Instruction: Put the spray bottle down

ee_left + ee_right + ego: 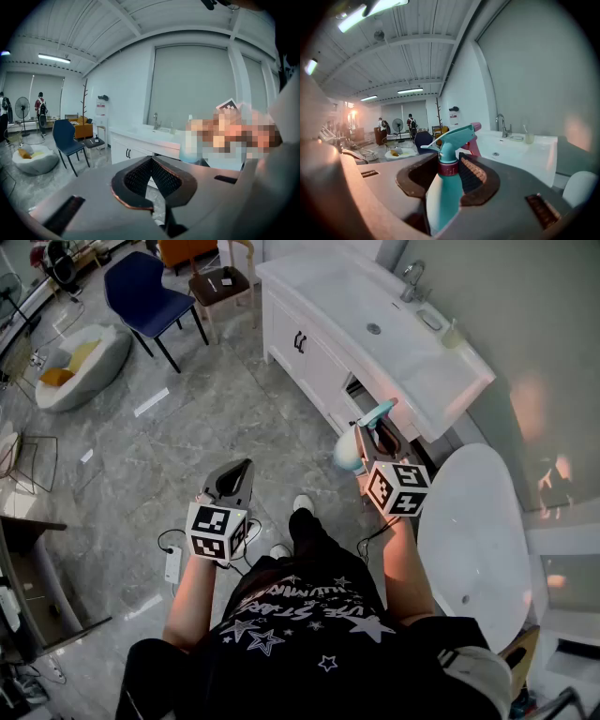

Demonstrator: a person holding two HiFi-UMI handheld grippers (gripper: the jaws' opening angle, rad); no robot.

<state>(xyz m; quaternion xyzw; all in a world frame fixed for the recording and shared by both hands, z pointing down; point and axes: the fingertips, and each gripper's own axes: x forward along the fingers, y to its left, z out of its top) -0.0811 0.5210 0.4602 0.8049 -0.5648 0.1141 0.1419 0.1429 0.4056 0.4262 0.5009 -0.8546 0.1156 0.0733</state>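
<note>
A teal spray bottle [349, 450] with a pink-tipped trigger stands upright between the jaws of my right gripper [373, 439], held in the air beside the white vanity counter [427, 371]. In the right gripper view the bottle [444, 192] fills the gap and the pads press on its body just under the red collar, so the right gripper [451, 172] is shut on it. My left gripper [231, 480] hangs over the floor to the left, apart from the bottle. Its jaws meet at the tips in the left gripper view, so the left gripper [151, 165] is shut with nothing in it.
The vanity carries a sink basin [375, 326], a faucet [412, 282] and a cup [454, 332]. A white oval fixture [473, 531] sits at the right. A blue chair [145, 292], a white beanbag [80, 362] and a power strip [173, 563] stand on the grey floor.
</note>
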